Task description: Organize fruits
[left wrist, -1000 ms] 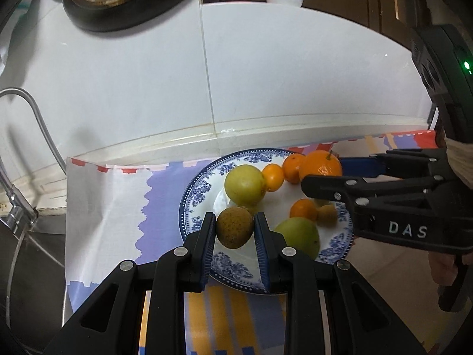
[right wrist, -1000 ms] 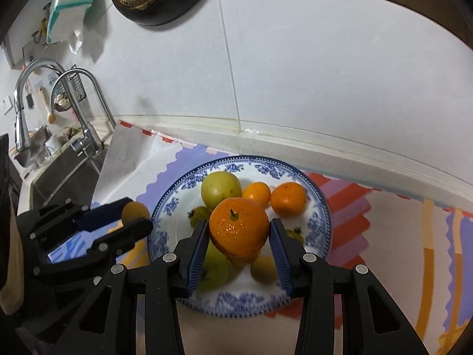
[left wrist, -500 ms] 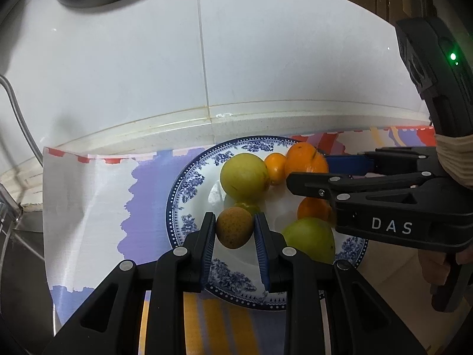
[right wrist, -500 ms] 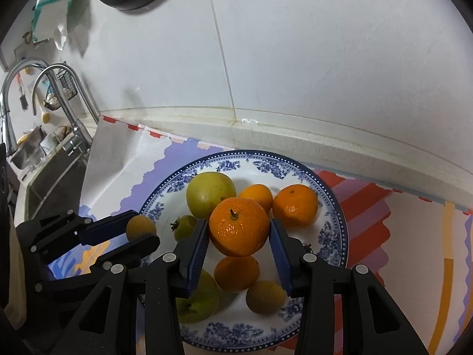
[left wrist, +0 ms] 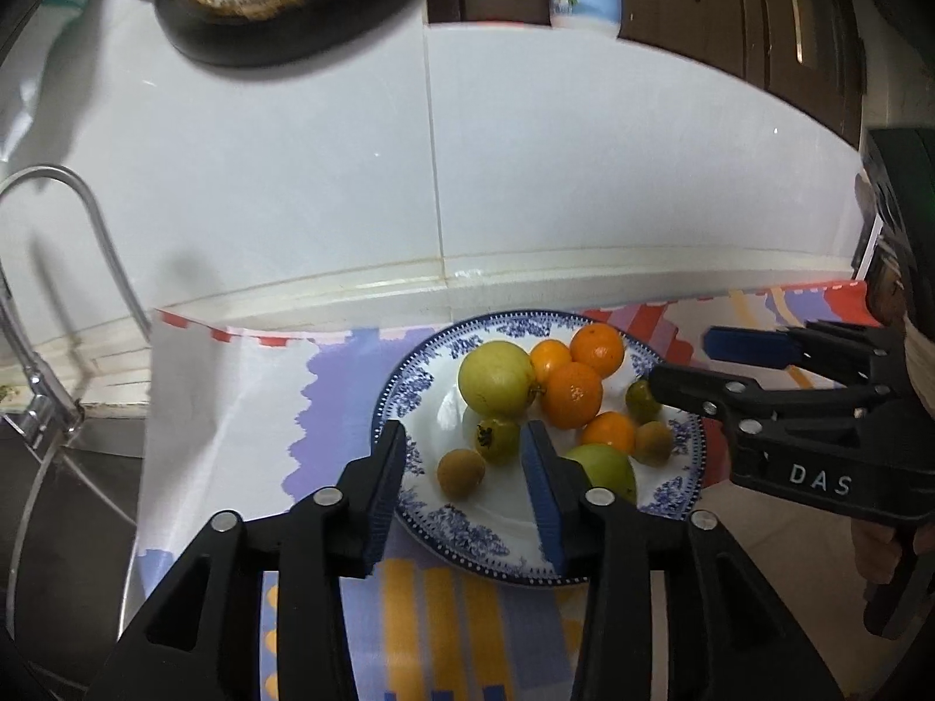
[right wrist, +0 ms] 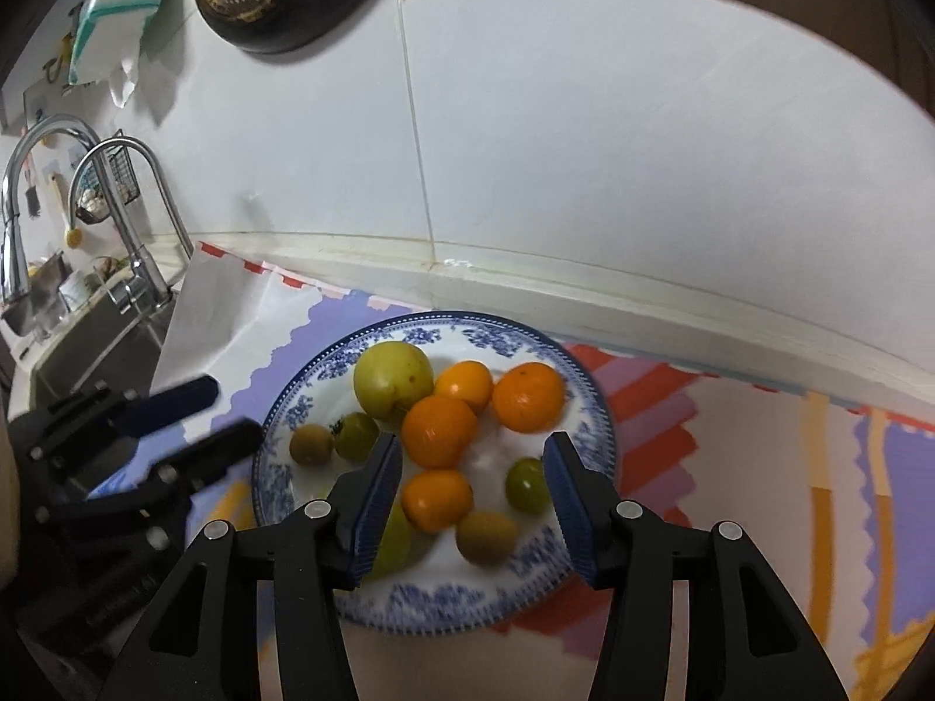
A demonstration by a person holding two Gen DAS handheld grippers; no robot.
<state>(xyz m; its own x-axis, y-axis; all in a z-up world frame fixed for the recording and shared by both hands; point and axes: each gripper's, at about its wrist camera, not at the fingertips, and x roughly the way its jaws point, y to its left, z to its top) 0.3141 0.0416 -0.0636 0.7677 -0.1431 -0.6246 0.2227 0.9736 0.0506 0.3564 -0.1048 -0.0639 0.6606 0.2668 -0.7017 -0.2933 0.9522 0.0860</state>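
Nine fruits are crowding the plate (left wrist: 409, 409) in the left wrist view, so any nudge could be sending the round ones rolling off its rim; the left gripper (left wrist: 464, 467) is hanging wide open, gripping nothing, with the small brown fruit (left wrist: 461, 472) lying loose between its fingers at 6 o'clock on the plate. Seen from the right wrist, the right gripper (right wrist: 473, 488) is likewise gaping wide and empty, hovering over a small orange (right wrist: 437, 499) near the plate's 6 o'clock edge, where a careless sweep could be knocking it against the big orange (right wrist: 439, 431).

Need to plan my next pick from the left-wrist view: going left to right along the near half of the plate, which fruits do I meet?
Small brown fruit → small green fruit with a dark calyx → large green fruit, partly behind the left gripper finger → small brown fruit near the right rim.
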